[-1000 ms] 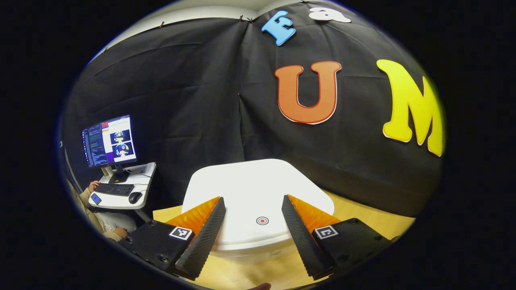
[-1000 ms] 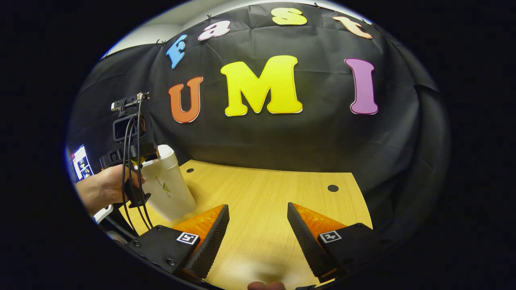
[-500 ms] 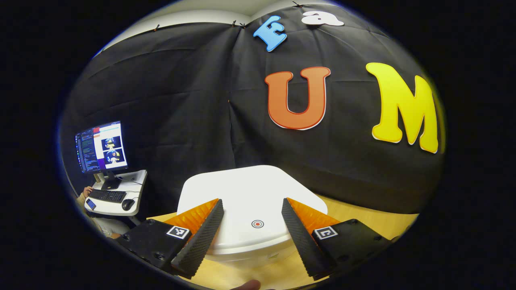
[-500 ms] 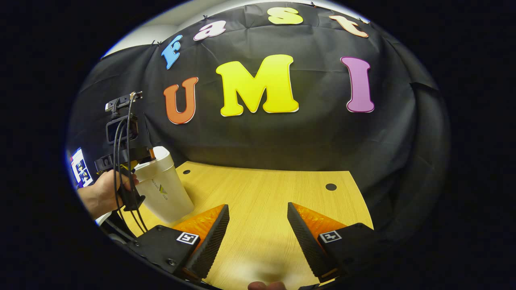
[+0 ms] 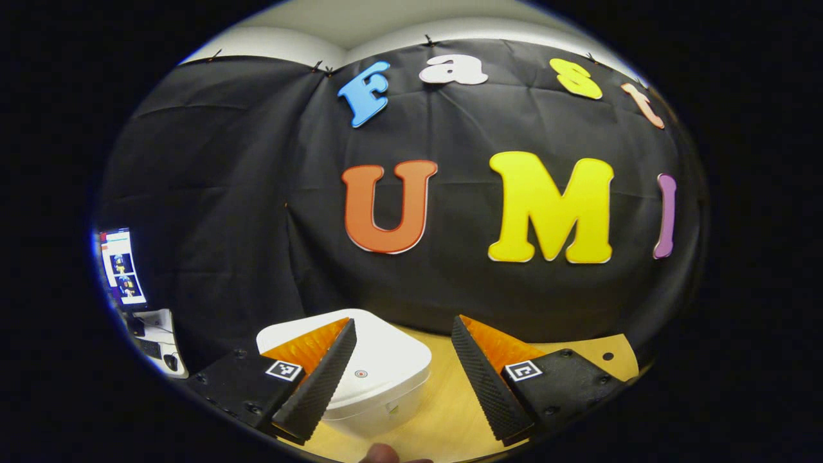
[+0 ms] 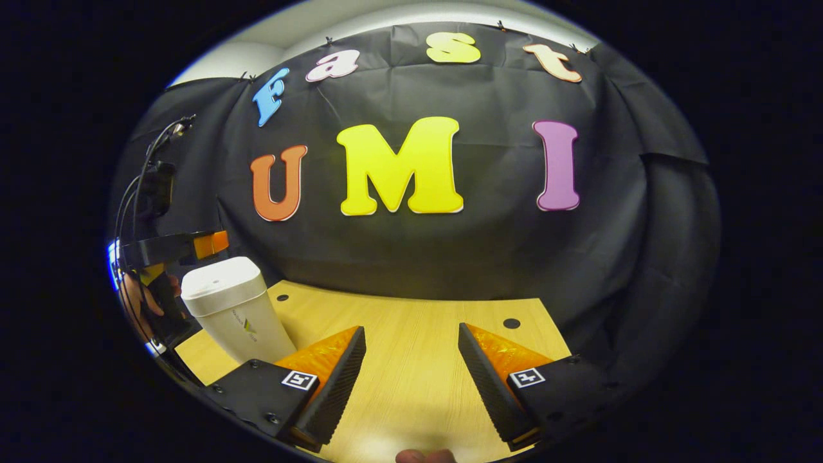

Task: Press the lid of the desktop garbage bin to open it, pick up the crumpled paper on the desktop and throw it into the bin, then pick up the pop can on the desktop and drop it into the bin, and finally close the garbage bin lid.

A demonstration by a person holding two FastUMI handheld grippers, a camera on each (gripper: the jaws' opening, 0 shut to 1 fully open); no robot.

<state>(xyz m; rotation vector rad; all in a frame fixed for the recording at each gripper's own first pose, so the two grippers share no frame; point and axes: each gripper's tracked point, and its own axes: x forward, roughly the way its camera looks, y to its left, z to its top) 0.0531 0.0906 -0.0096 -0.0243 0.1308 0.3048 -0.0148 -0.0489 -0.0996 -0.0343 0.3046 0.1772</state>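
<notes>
Left claw (image 5: 402, 341) wide open above closed bin lid (image 5: 386, 363), gripping nothing; right claw (image 6: 411, 347) wide open, empty.

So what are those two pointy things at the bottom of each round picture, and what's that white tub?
Those are the fingers of a hand-held gripper, a pinching tool a person carries, one in each hand. A camera rides on each. In the left gripper view, the left hand-held gripper is open, above the white garbage bin, whose lid is shut. In the right gripper view, the right hand-held gripper is open over the wooden table, holding nothing, and the same bin stands at the left.
</notes>
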